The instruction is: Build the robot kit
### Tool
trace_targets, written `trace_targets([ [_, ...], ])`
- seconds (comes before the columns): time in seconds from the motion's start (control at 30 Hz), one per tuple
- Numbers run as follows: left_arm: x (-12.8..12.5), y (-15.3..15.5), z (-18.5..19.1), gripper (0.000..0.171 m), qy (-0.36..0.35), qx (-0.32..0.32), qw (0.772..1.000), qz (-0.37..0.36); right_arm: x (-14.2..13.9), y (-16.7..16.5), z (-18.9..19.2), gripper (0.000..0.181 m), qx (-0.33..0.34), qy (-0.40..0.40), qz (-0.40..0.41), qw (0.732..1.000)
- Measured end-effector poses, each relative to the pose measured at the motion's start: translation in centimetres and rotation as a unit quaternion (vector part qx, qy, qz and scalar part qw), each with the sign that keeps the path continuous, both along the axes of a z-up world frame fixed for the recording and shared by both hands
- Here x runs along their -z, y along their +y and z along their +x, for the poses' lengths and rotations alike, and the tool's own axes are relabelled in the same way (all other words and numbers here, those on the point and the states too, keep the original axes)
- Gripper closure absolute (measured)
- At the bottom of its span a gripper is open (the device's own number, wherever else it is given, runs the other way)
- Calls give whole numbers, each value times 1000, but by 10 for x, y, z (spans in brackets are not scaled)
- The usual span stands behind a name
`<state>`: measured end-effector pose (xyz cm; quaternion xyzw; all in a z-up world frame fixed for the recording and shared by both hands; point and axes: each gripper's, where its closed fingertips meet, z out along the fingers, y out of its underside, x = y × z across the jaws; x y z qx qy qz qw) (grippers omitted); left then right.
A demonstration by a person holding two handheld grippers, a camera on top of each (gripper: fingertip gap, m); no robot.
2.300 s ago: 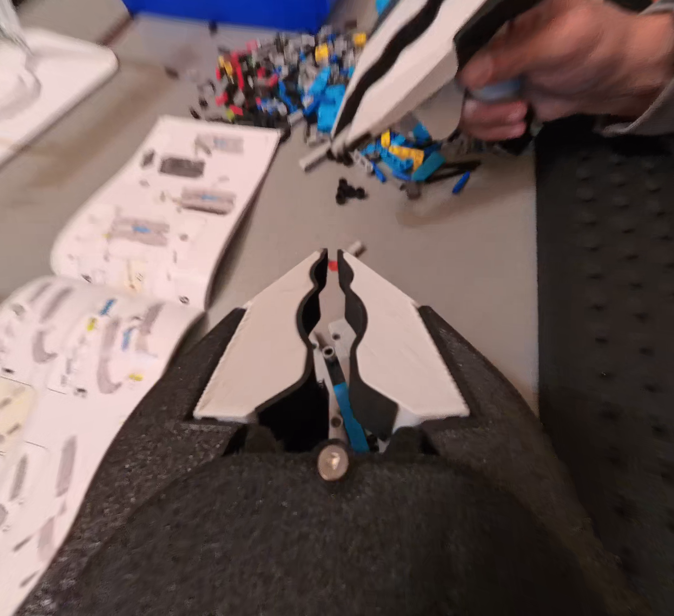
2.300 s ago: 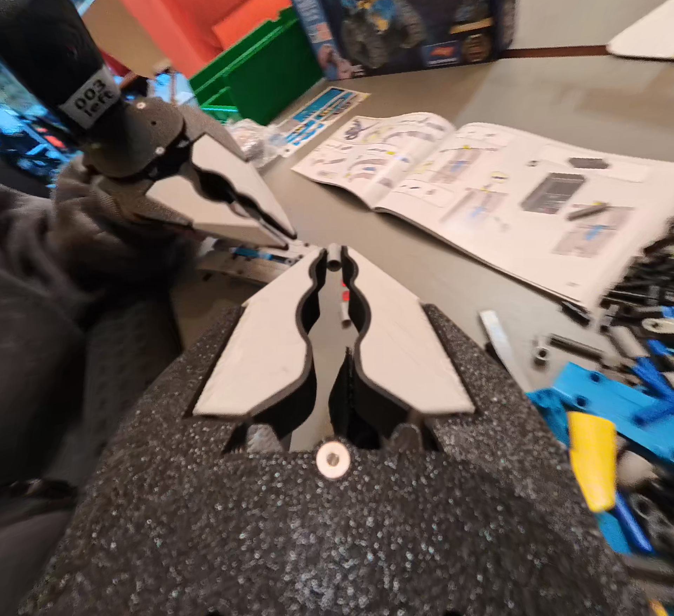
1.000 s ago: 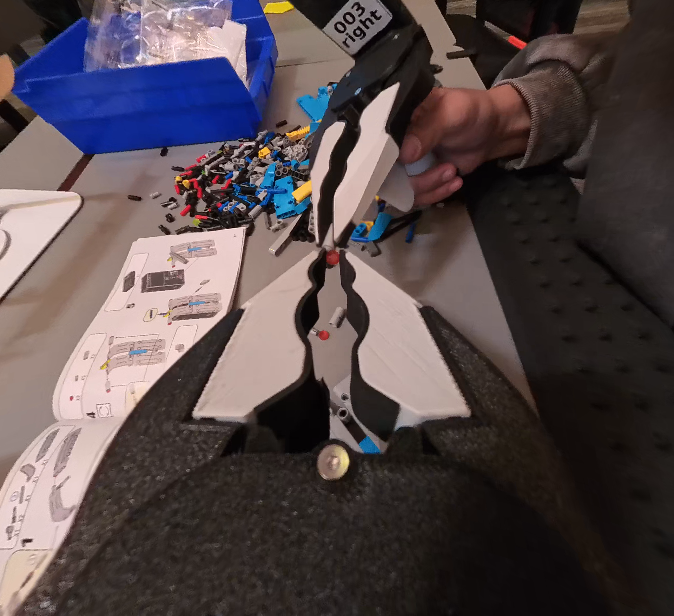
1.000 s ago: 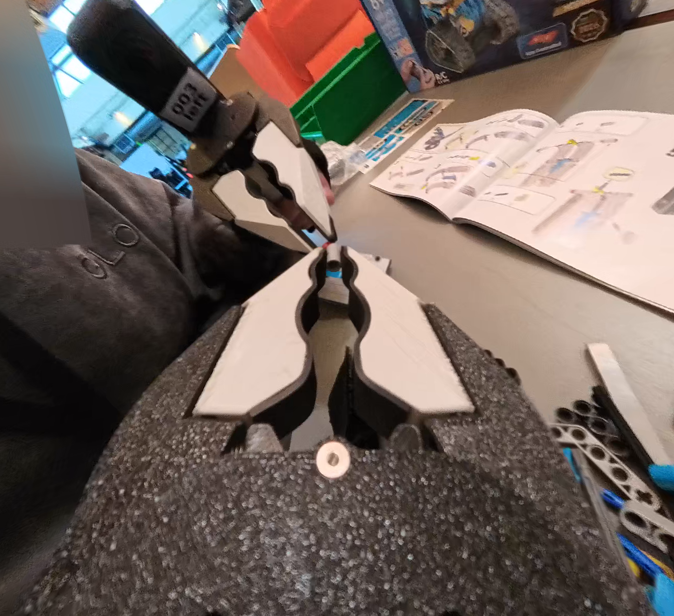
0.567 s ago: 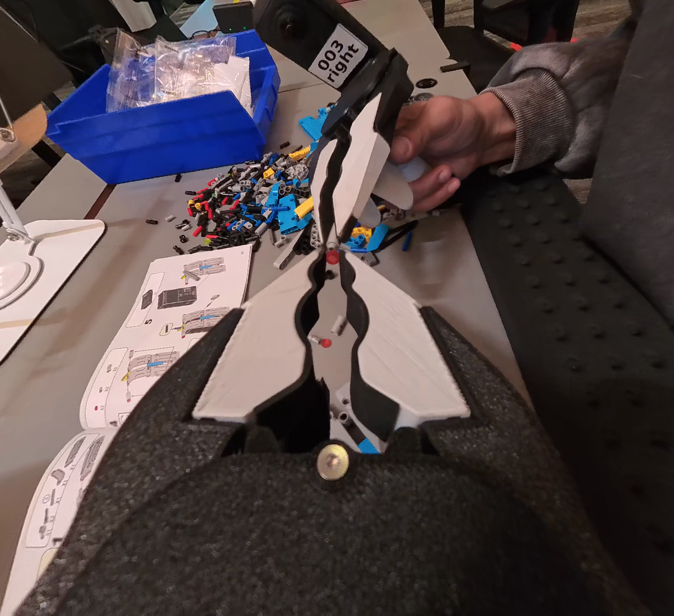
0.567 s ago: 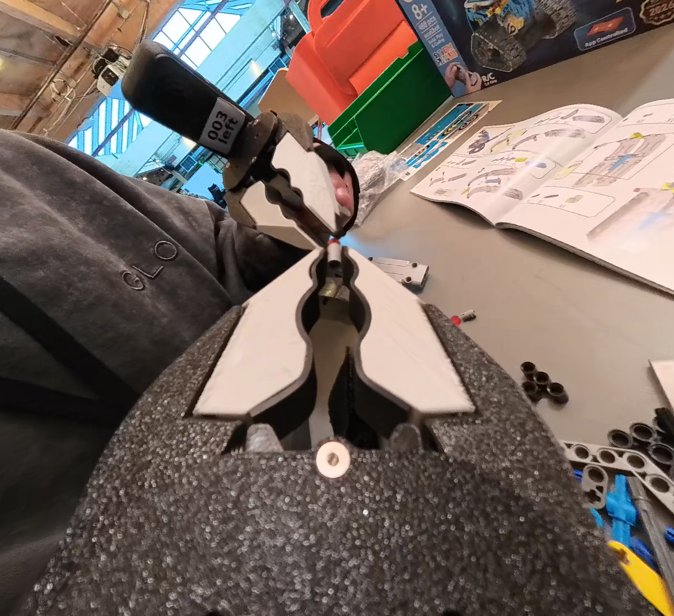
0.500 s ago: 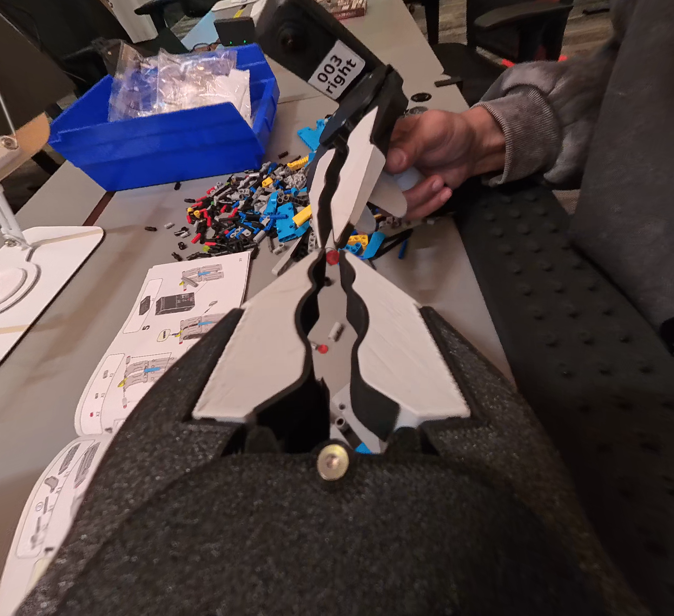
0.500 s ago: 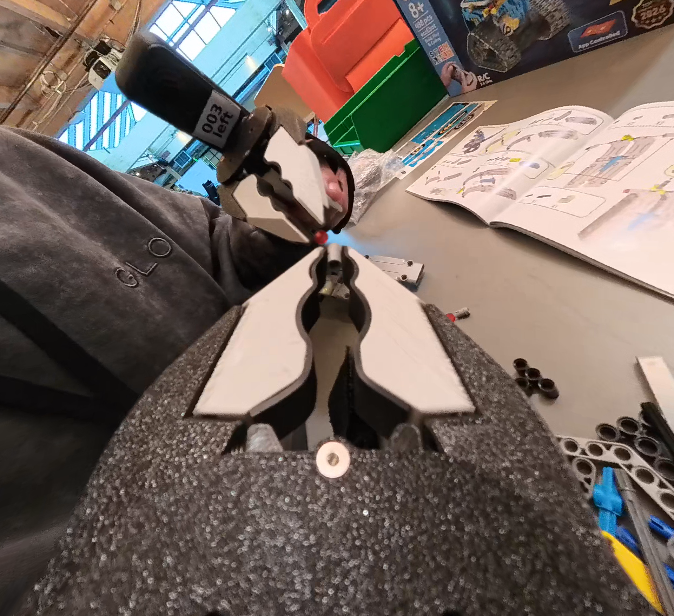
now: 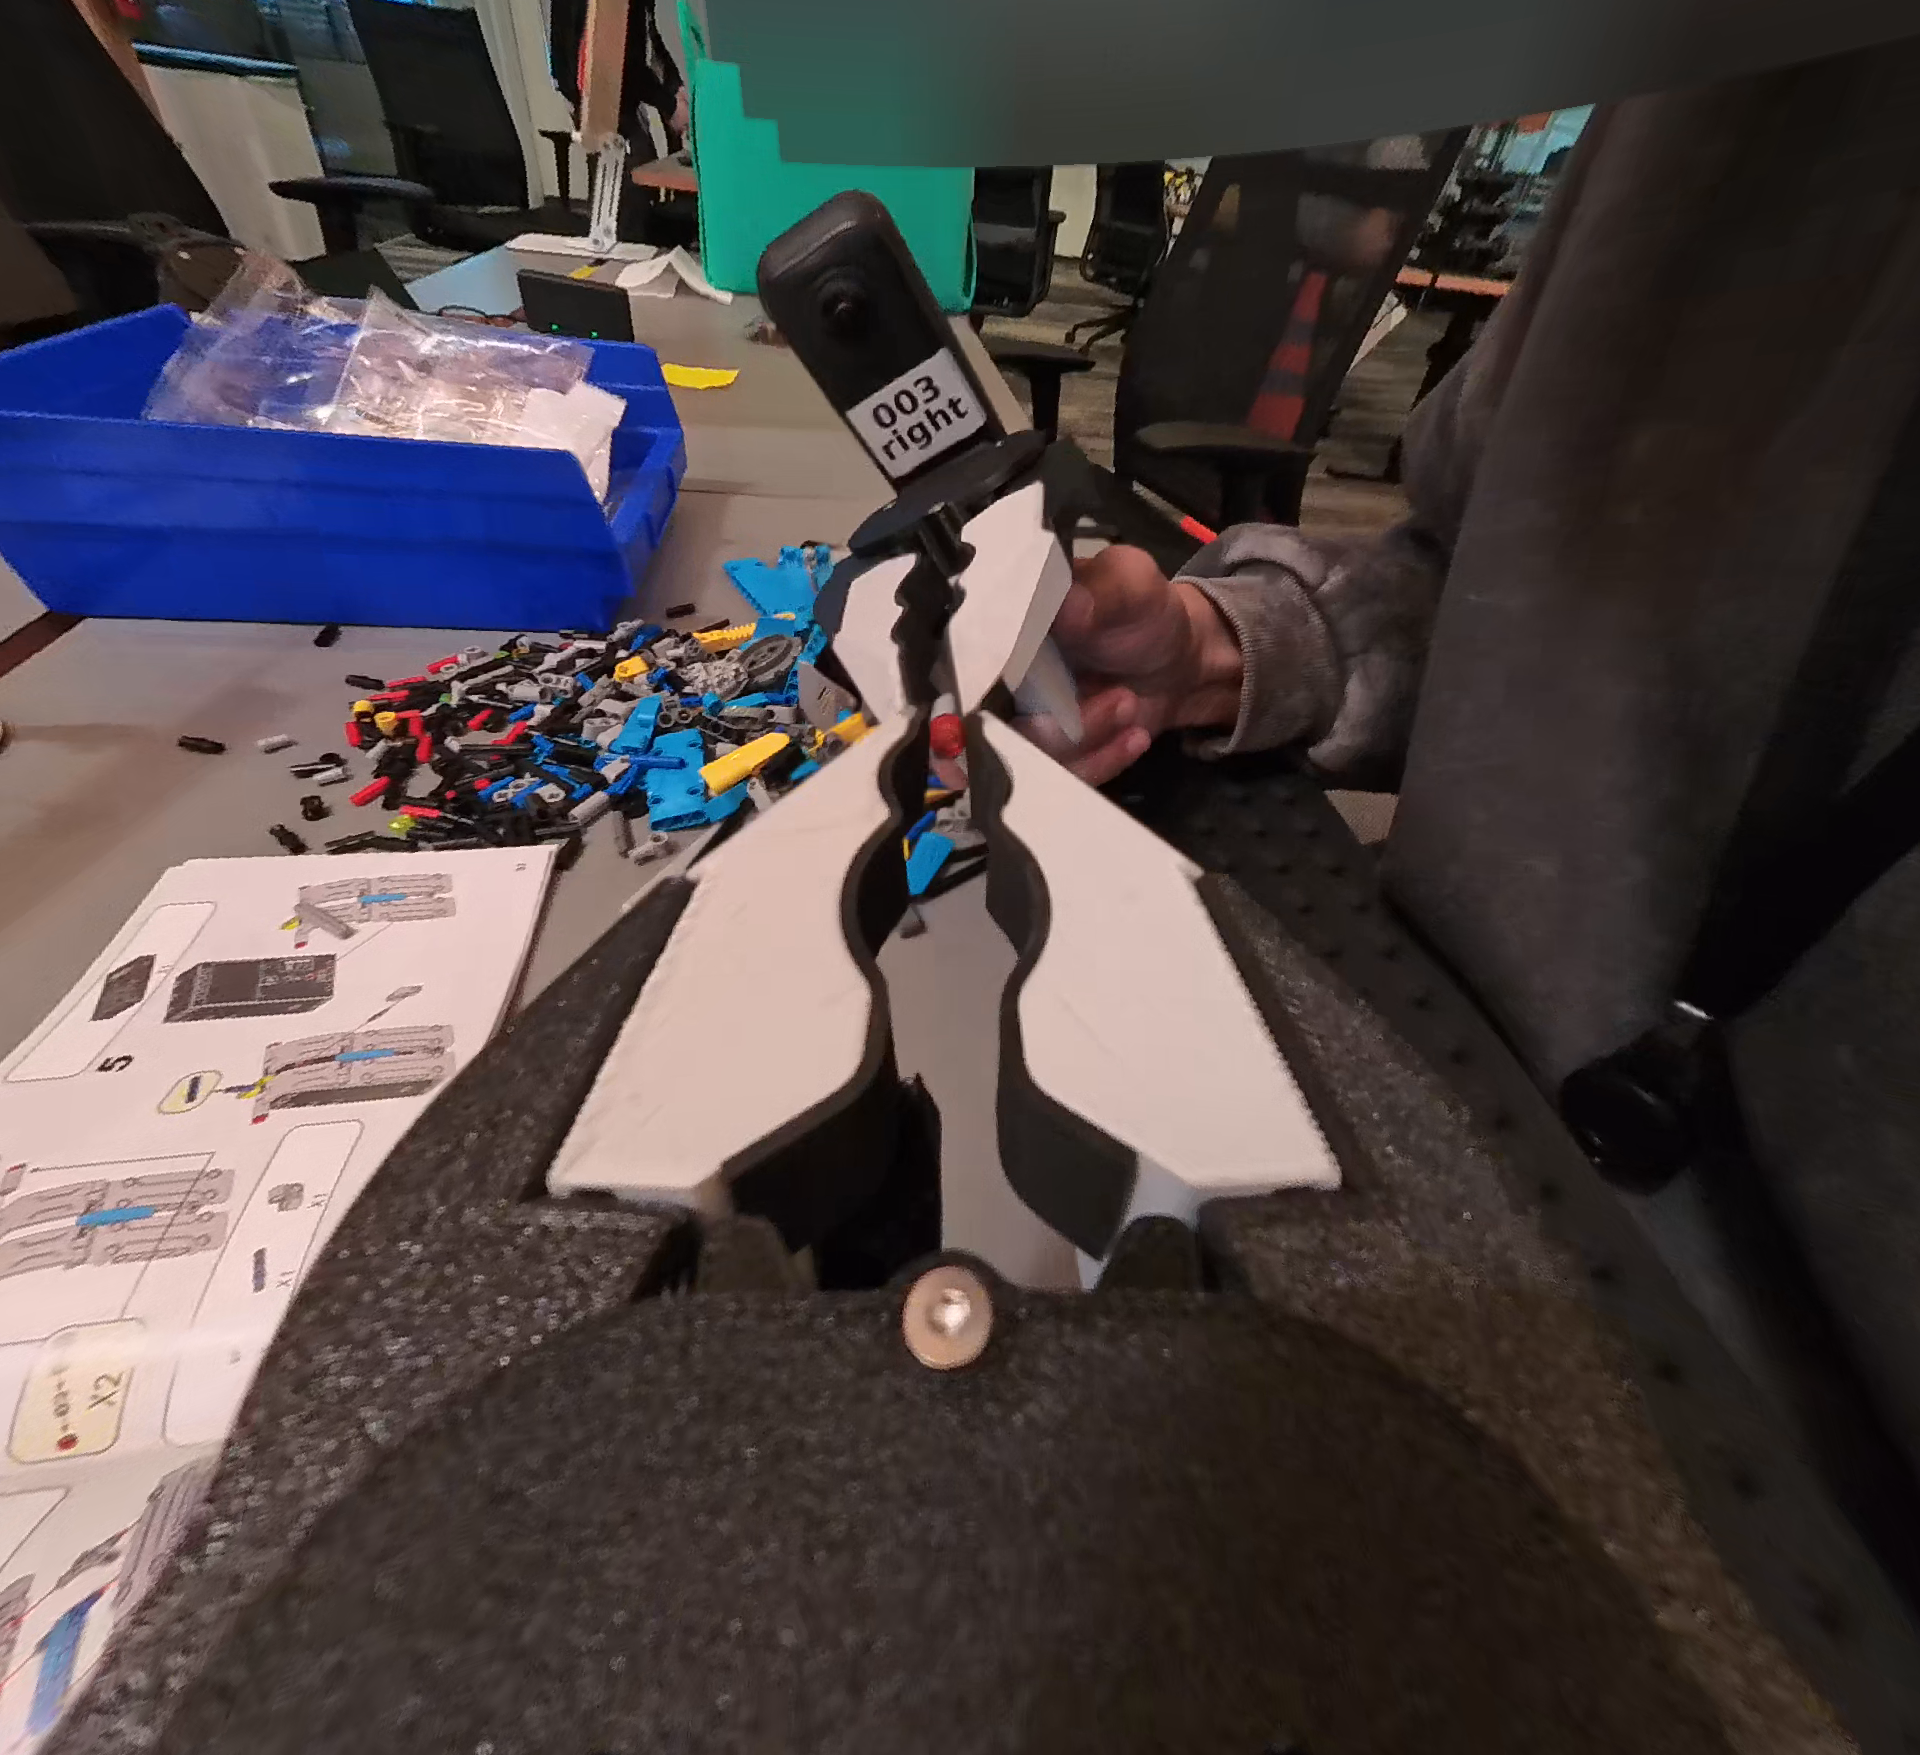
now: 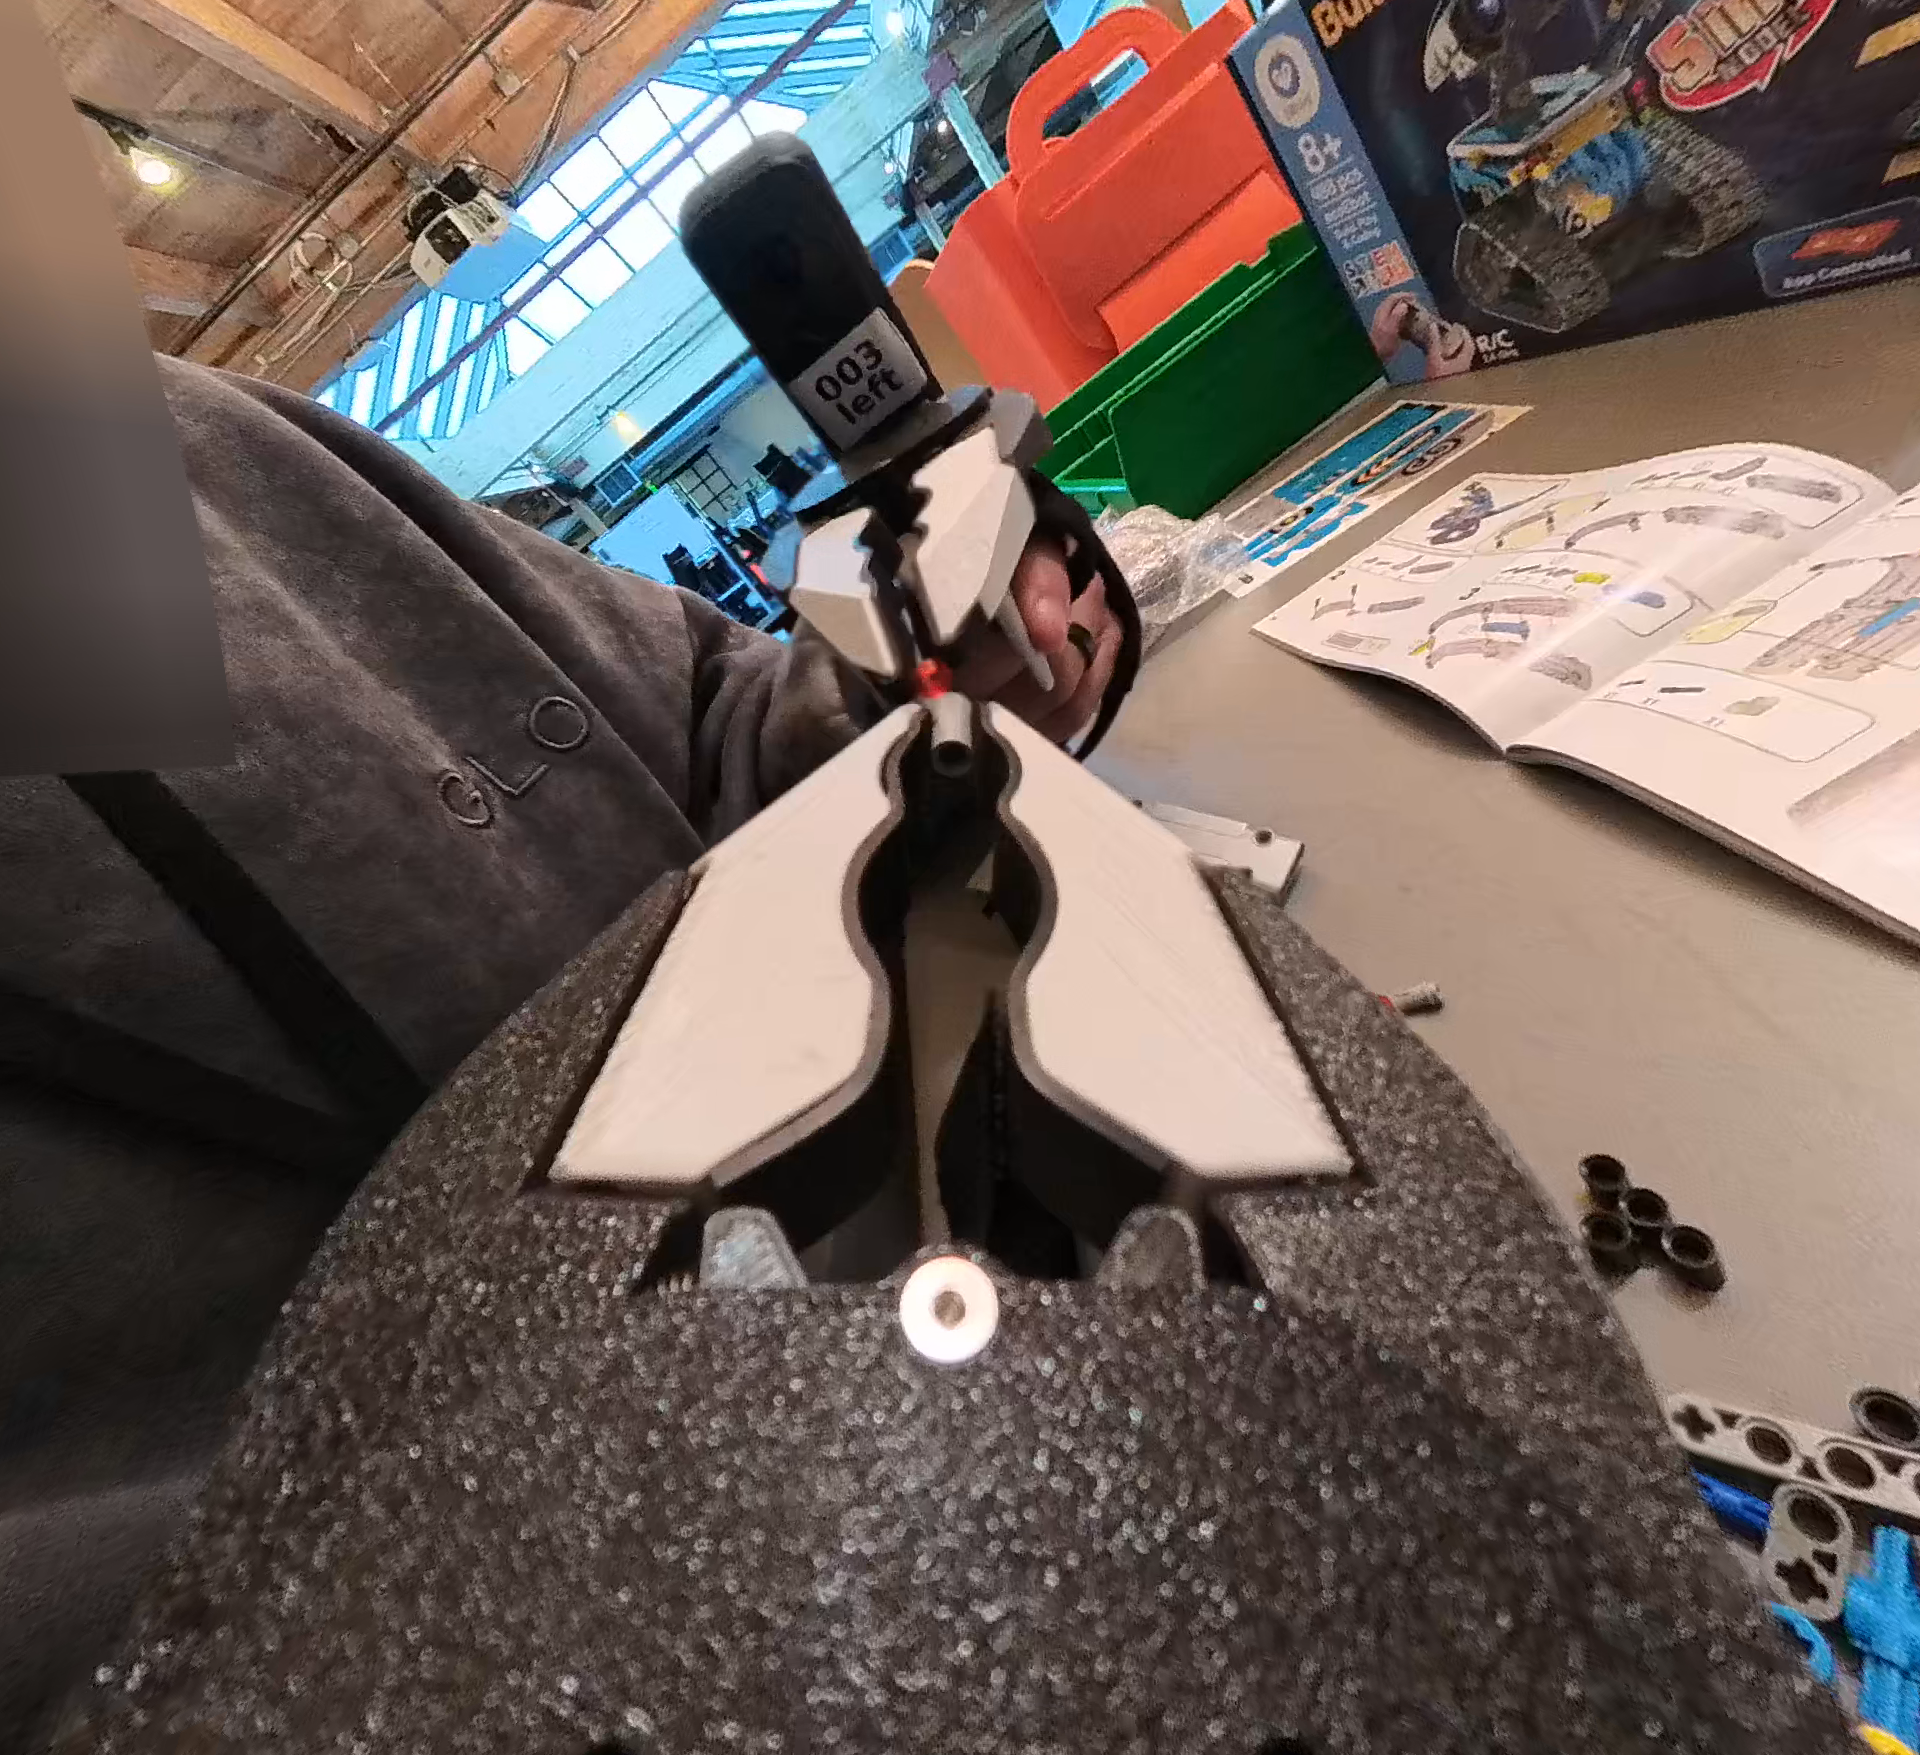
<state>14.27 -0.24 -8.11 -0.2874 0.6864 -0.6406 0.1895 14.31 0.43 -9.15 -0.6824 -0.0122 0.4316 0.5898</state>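
Grey table [image 9: 156,749], loose building-brick pile [image 9: 582,749], open instruction booklet [image 9: 260,1030], blue bin [image 9: 312,510], boxed kit [image 10: 1610,95]

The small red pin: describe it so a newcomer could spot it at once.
Start at the blue plastic bin on the grey table, then cross the scattered pile of small building pieces to where the two grippers meet tip to tip. The small red pin sits pinched in the left gripper, the only red piece held off the table.

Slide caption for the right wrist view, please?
Right hand-held gripper pinching a small grey tube, tip to tip with the left hand-held gripper holding a red pin.
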Motion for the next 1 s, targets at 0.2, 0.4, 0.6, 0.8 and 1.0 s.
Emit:
trace_targets([
  [0.2,-4,-2,-1,166,5,15,999,-38,-6,-2,-2,174,-6,11,12,1000],
  [0.4,-4,-2,0,166,15,24,998,-61,-5,-2,-2,174,-4,10,9,1000],
  [0.6,-1,-2,0,166,23,31,997,-69,-7,-2,0,174,-4,21,12,1000],
  [0.8,1,-1,1,166,29,33,997,-70,-5,-2,0,174,-4,20,8,1000],
  [1.0,2,-1,1,166,32,33,997,-69,-4,-1,0,174,-5,21,6,1000],
])
